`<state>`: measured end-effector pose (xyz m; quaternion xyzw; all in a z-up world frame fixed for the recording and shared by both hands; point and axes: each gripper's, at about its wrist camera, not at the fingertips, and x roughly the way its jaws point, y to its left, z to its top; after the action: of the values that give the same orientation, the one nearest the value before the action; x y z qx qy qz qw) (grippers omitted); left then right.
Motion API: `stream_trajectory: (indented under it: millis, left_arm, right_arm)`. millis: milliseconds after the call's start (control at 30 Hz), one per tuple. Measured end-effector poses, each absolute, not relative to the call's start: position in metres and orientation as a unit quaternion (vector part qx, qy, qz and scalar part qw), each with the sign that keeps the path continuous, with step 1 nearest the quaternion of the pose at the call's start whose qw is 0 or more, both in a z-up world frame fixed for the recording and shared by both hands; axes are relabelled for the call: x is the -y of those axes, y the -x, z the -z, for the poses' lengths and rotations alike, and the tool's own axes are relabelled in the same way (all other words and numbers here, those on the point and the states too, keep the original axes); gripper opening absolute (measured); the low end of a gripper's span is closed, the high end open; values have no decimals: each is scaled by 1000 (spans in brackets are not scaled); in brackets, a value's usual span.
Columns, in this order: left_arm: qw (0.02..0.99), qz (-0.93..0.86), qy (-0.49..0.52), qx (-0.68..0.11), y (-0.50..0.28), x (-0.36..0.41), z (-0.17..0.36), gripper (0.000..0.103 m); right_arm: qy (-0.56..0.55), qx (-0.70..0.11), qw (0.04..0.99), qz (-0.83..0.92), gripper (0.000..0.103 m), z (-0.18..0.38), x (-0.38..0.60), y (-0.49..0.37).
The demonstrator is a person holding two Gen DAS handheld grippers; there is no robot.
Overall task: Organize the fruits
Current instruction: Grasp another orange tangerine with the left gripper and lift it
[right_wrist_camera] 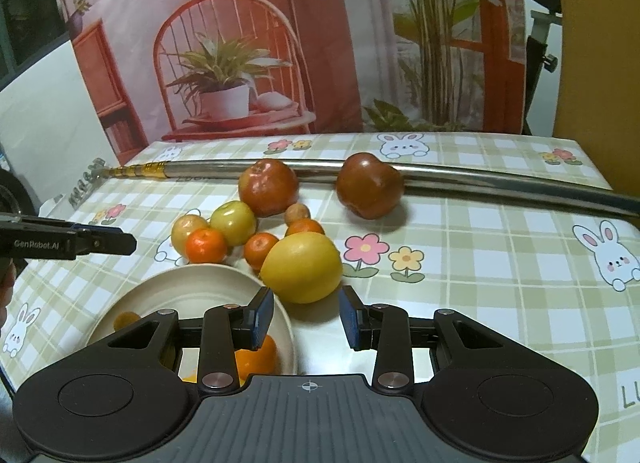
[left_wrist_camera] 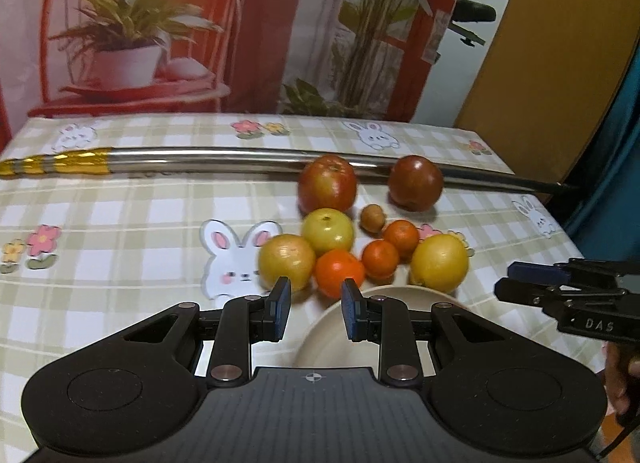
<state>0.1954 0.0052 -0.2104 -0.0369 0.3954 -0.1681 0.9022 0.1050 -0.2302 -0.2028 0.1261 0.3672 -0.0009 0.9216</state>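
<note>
1. On the table (right_wrist_camera: 480, 231) we see a glossy cloth checked in pale green and white, printed with white rabbits and pink and yellow flowers.
2. Behind the table hangs a printed backdrop (right_wrist_camera: 280, 43) showing a red wire chair, a potted plant and tall green stems; beside it stands a flat mustard-yellow panel (left_wrist_camera: 540, 63).
3. Across the far part of the table lies a long, smooth metal rod (left_wrist_camera: 240, 157) with a gold-banded end.
4. We take the round cream plate (right_wrist_camera: 192, 287) as our landmark: matte, shallow, with a raised rim. It sits at the near side of the table.
5. In the plate we make out an orange fruit (right_wrist_camera: 256, 359) and a small brownish one (right_wrist_camera: 126, 319), both partly hidden by the gripper frame.
6. Just beyond the plate's far rim the loose fruit lies bunched: a large waxy lemon (right_wrist_camera: 304, 267), three small mandarins (right_wrist_camera: 206, 245), two yellow-green apples (right_wrist_camera: 234, 221) and a small tan nut-like fruit (right_wrist_camera: 298, 213).
7. Farther beyond the plate, against the rod, sit a red apple (right_wrist_camera: 268, 187) and, apart from it, a dark red glossy fruit (right_wrist_camera: 368, 185).
8. Our left gripper (left_wrist_camera: 316, 309) hovers over the plate's near-left side, its blue-padded jaws drawn in narrow with nothing between them.
9. Our right gripper (right_wrist_camera: 306, 317) hangs over the plate's right rim, just short of the lemon, jaws likewise narrow and empty.
</note>
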Motion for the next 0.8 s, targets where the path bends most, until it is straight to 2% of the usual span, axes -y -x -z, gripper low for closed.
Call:
stream_trajectory:
  millis: [600, 800]
  left_arm:
    - [879, 146, 75, -448, -236, 24, 243, 33]
    - [878, 144, 67, -452, -243, 33, 245, 38]
  right_arm:
    - [-136, -368, 920, 12, 34, 208, 245, -104]
    - [-140, -371, 918, 12, 34, 212, 246, -105]
